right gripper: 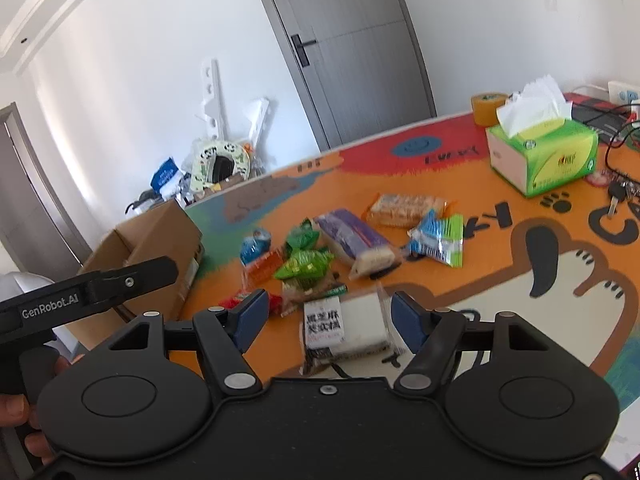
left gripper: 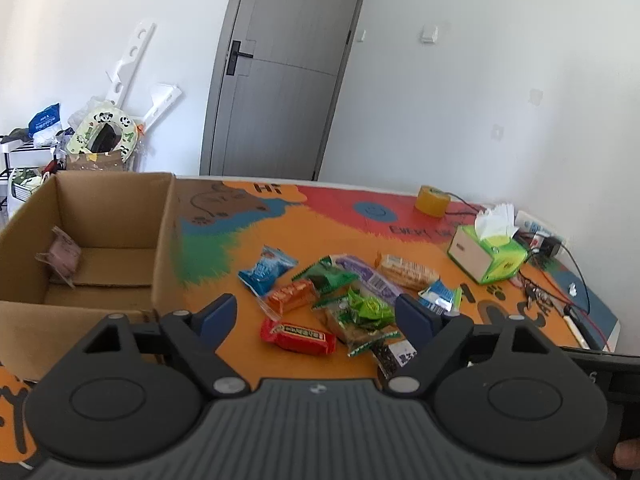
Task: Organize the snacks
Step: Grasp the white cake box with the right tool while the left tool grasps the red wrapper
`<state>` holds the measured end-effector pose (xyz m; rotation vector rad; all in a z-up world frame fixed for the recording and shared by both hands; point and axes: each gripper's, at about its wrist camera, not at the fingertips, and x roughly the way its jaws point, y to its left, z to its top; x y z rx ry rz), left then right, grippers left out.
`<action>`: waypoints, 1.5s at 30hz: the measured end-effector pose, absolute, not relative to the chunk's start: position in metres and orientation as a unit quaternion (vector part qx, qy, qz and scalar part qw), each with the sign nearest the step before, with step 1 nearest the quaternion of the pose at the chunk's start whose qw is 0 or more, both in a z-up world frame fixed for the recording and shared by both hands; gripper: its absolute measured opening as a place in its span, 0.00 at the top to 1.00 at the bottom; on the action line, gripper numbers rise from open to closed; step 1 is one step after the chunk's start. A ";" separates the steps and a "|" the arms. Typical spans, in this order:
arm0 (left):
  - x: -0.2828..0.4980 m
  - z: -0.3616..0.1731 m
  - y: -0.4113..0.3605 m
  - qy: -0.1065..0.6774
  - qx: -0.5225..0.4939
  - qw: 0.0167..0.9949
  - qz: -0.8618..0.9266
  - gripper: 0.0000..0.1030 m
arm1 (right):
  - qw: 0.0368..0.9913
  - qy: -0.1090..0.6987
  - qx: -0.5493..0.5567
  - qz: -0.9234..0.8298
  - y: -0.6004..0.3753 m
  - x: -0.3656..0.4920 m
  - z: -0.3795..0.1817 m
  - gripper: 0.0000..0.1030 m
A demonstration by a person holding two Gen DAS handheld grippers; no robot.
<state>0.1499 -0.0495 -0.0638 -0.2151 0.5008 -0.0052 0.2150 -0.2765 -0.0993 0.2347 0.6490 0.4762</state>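
Nearest the right wrist camera, the right tool stands with its blue pads apart and nothing gripped; a white cake packet with a black label lies on the tabletop below the gap, not pinched by either pad. The left tool is spread wide and empty too, held above a red wrapper and a clear packet with green sweets. The rest of the snacks lie loosely heaped mid-tabletop: a blue packet, an orange one, a purple bar, a pale biscuit pack and a blue-and-green packet. To the left of the pile stands an open cardboard box (one pinkish packet already leans against its inner wall). Further back, well apart from the snacks, are a green tissue box and a yellow tape roll, with cables and keys near the far-right edge.
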 end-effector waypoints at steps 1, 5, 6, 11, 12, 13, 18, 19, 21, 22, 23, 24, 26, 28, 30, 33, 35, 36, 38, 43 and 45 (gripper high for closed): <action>0.151 -0.065 -0.051 0.248 -0.104 0.963 -0.003 0.18 | 0.913 0.318 0.112 0.231 -0.275 0.216 -0.102 0.34; 0.157 -0.075 -0.052 0.257 -0.098 0.961 -0.002 0.19 | 0.909 0.329 0.108 0.231 -0.270 0.222 -0.112 0.34; 0.159 -0.078 -0.052 0.261 -0.097 0.960 -0.001 0.20 | 0.908 0.333 0.109 0.230 -0.269 0.224 -0.116 0.34; 0.169 -0.093 -0.054 0.280 -0.091 0.956 -0.004 0.23 | 0.903 0.346 0.101 0.233 -0.259 0.231 -0.128 0.29; 0.170 -0.095 -0.054 0.282 -0.088 0.955 -0.005 0.23 | 0.901 0.349 0.100 0.236 -0.257 0.232 -0.130 0.28; 0.172 -0.097 -0.054 0.284 -0.088 0.955 -0.006 0.24 | 0.900 0.352 0.097 0.237 -0.256 0.233 -0.132 0.27; 0.180 -0.106 -0.056 0.292 -0.082 0.953 -0.010 0.26 | 0.904 0.354 0.079 0.228 -0.249 0.240 -0.142 0.28; 0.182 -0.108 -0.057 0.295 -0.080 0.952 -0.010 0.26 | 0.904 0.354 0.077 0.228 -0.249 0.241 -0.144 0.30; 0.187 -0.111 -0.057 0.298 -0.081 0.951 -0.007 0.26 | 0.904 0.356 0.068 0.226 -0.248 0.243 -0.146 0.38; 0.190 -0.112 -0.058 0.299 -0.080 0.951 -0.005 0.26 | 0.903 0.357 0.071 0.228 -0.250 0.245 -0.146 0.39; 0.193 -0.114 -0.058 0.301 -0.077 0.951 -0.005 0.26 | 0.901 0.359 0.076 0.233 -0.252 0.246 -0.146 0.41; 0.196 -0.115 -0.059 0.303 -0.075 0.950 -0.005 0.26 | 0.900 0.359 0.078 0.234 -0.254 0.247 -0.146 0.42; 0.202 -0.118 -0.059 0.308 -0.076 0.948 0.000 0.25 | 0.903 0.357 0.076 0.226 -0.258 0.248 -0.145 0.42; 0.206 -0.120 -0.059 0.307 -0.074 0.949 0.013 0.25 | 0.905 0.357 0.083 0.218 -0.264 0.249 -0.146 0.42; 0.210 -0.122 -0.058 0.308 -0.068 0.949 0.021 0.25 | 0.906 0.356 0.085 0.213 -0.268 0.251 -0.146 0.42; 0.216 -0.125 -0.055 0.310 -0.069 0.948 0.024 0.24 | 0.907 0.354 0.087 0.211 -0.271 0.253 -0.147 0.42; 0.219 -0.128 -0.056 0.308 -0.056 0.949 0.030 0.22 | 0.907 0.353 0.088 0.211 -0.272 0.254 -0.147 0.42; 0.221 -0.130 -0.057 0.310 -0.050 0.949 0.035 0.22 | 0.907 0.353 0.089 0.211 -0.272 0.255 -0.148 0.41; 0.227 -0.137 -0.057 0.321 -0.050 0.945 0.040 0.22 | 0.906 0.353 0.092 0.213 -0.272 0.256 -0.149 0.40; 0.229 -0.142 -0.059 0.317 -0.037 0.947 0.043 0.22 | 0.908 0.347 0.092 0.218 -0.274 0.255 -0.150 0.40; 0.230 -0.142 -0.061 0.319 -0.032 0.946 0.041 0.24 | 0.908 0.346 0.091 0.217 -0.273 0.254 -0.150 0.39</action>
